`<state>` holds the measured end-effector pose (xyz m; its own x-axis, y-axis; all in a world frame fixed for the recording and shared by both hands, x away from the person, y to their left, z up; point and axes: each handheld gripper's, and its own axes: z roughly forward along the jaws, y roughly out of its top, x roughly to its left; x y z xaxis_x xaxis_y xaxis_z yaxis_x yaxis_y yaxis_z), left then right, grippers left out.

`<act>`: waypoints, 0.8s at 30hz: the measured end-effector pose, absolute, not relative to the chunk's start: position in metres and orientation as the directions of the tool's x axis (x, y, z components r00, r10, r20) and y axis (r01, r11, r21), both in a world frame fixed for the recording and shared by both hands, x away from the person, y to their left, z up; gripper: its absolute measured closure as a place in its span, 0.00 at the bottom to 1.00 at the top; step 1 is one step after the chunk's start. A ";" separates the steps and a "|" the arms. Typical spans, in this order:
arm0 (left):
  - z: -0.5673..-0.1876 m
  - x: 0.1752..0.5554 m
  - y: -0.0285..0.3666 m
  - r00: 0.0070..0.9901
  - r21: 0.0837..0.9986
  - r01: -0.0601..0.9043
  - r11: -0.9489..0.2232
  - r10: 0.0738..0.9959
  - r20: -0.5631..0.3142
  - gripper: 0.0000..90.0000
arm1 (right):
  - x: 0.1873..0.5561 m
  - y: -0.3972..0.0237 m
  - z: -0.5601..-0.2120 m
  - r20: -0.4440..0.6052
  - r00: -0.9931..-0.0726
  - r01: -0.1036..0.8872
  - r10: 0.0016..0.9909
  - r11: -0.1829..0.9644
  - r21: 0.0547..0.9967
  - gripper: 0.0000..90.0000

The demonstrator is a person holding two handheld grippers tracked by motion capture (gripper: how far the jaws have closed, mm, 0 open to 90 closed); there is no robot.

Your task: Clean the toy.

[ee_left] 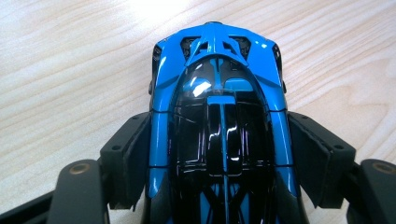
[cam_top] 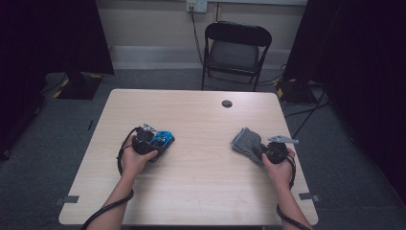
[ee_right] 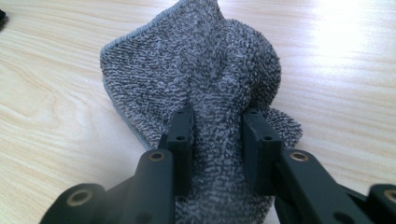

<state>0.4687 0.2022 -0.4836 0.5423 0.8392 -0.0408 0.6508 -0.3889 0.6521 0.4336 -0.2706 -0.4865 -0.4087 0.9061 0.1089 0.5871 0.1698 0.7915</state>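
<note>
Forearms come in over the near edge of the desk (cam_top: 201, 191), each hand carrying a pair of black tongs with a cable trailing back off the desk. On the left side, the left gripper (cam_top: 154, 140) is clamped across a blue and black toy sports car (cam_top: 162, 139); in the left gripper view its two pads (ee_left: 127, 156) press flat against the car's (ee_left: 219, 121) blue flanks at about mid-body, with the black glossy canopy rising between them and the car's far end pointing away over the wood grain. The car sits on the desk surface, roughly midway between the near and far edges.

Near the right edge, the right gripper (cam_top: 265, 151) has a grey terry cloth (cam_top: 246, 141) between its jaws (a bunched ridge of it, seen in the right gripper view). There the pads (ee_right: 182, 135) stand close on either side of the raised fold of the cloth (ee_right: 196, 70), touching it and pinching it only loosely. The rest of the cloth lies crumpled on the desk beyond the jaws.
</note>
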 end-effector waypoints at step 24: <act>-0.485 0.467 0.208 0.559 0.661 0.645 -0.383 0.827 -0.065 0.29 | 0.433 -0.269 -0.486 0.090 -0.415 0.590 0.905 0.192 0.785 0.63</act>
